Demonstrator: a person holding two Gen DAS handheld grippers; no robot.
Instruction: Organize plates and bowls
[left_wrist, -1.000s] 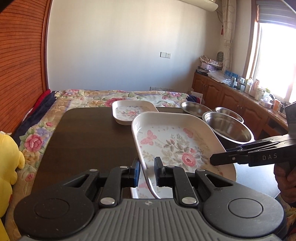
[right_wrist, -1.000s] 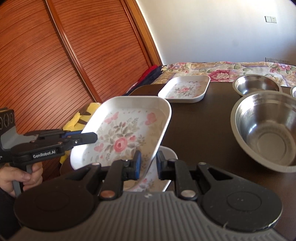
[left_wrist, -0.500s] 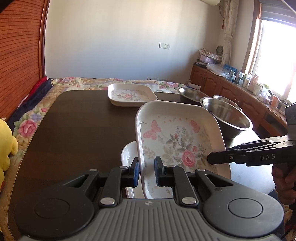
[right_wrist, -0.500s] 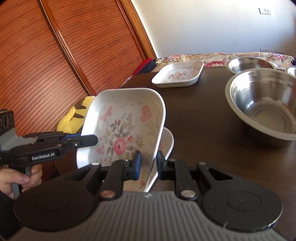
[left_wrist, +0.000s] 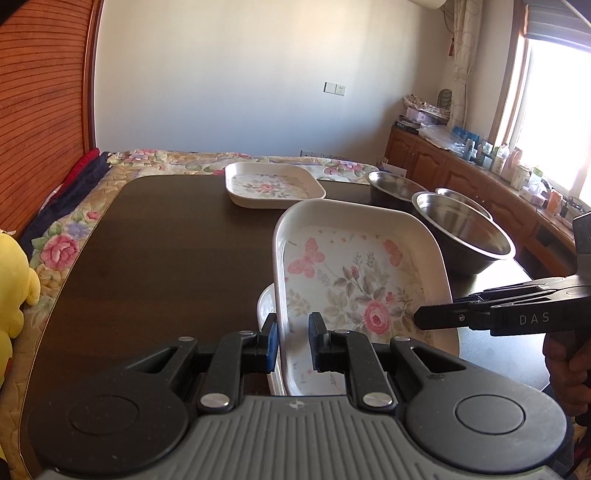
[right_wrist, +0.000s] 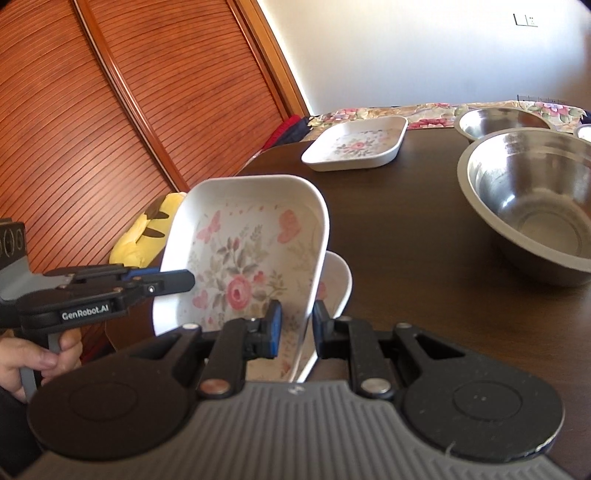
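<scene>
Pads of the left hand-held gripper (left_wrist: 291, 341) are clamping the left rim of a floral plate (left_wrist: 354, 280), and the right hand-held gripper (right_wrist: 295, 328) is clamping the opposite rim of the same plate, so both are sharing the load. The plate is hanging tilted, far edge raised, just above a second floral plate (right_wrist: 334, 280) that is lying on the dark table (left_wrist: 166, 240) at its near edge; only a strip of that lower plate is showing on either side. Whether the near corner of the held plate is already touching it, the views are not showing.

The step in hand is looking like nesting the held plate into the lower one. To do it well, both grippers should be lowering together, bringing the far edge down until the plate is lying level, with its four sides lined up over the lower rim before either grip is loosened. Letting go on one side first would be risking a clatter or a skewed stack.

Farther out, a third floral plate (left_wrist: 273, 184) is sitting alone toward the far end of the table, well apart. Three steel bowls (left_wrist: 461, 229) are standing close together on the right side, not yet stacked. A yellow plush toy (left_wrist: 13, 288) is resting beside the table.
</scene>
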